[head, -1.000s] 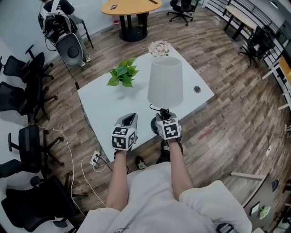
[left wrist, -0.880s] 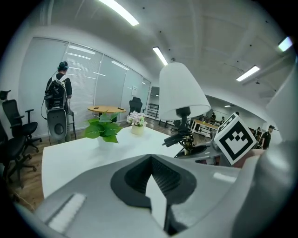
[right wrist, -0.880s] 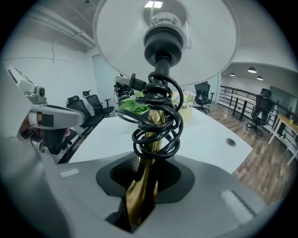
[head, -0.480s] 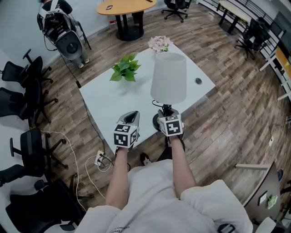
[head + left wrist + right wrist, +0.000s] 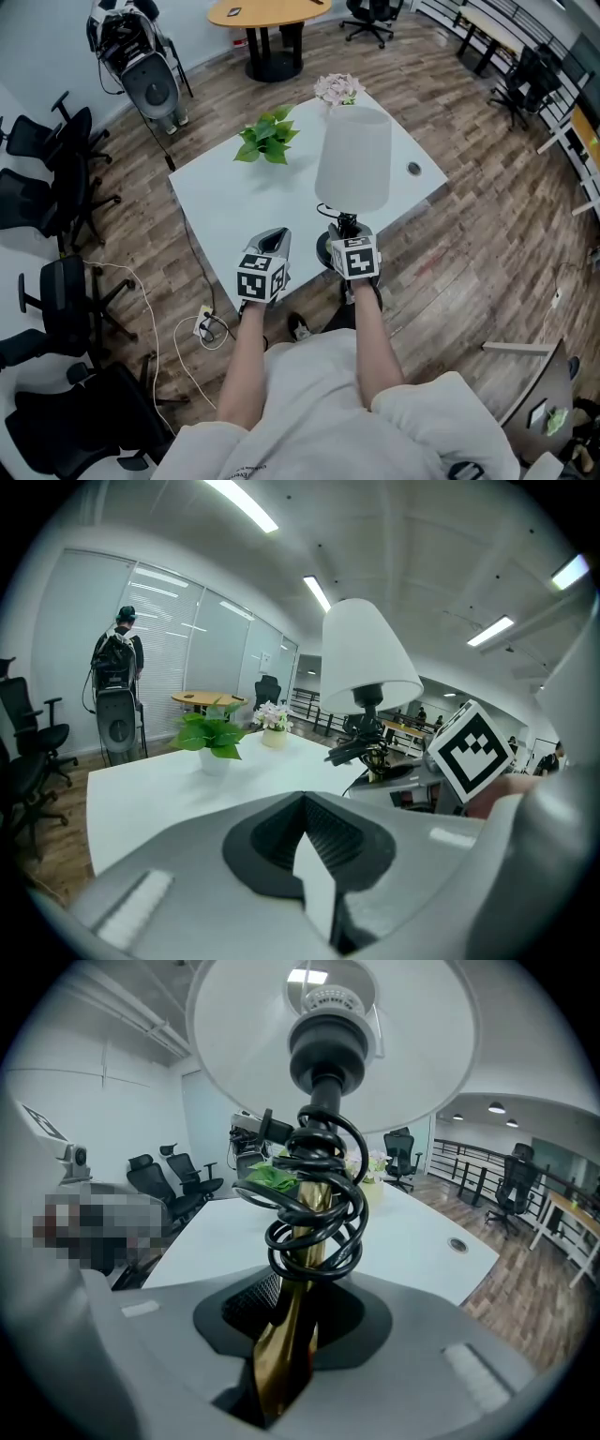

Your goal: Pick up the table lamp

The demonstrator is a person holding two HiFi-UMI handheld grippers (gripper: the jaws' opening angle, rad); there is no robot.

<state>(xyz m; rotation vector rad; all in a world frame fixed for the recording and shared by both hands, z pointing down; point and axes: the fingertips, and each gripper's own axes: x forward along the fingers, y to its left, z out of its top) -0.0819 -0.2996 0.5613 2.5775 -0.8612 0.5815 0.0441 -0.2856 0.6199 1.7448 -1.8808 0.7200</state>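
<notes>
Print: only the black-and-white square patterns on the marker cubes (image 5: 356, 259) of both claws; nothing else on the lamp or table is legible to me.

Table lamp (image 5: 354, 155) stands upright with its long axis vertical, white shade on top and dark round base (image 5: 325, 251) at the bottom. It sits at the near right part of the white table (image 5: 225, 211), close to the near edge. The base looks to be on the tabletop, though I can't be sure it is touching.

My right gripper (image 5: 286, 1372) is pinching the lamp's brass stem (image 5: 289, 1330) low down, just under the black cord (image 5: 314, 1204) that is coiled around the stem. The stem rises straight out from between the jaws, with the shade directly above them.

My left gripper (image 5: 314, 874) has its jaws pressed together with nothing between them. It hangs just left of the lamp base over the near table edge, apart from the lamp and pointing far across the table.

On the far side of the table are a green plant (image 5: 267, 141) and a pot of pale flowers (image 5: 337, 89).
</notes>
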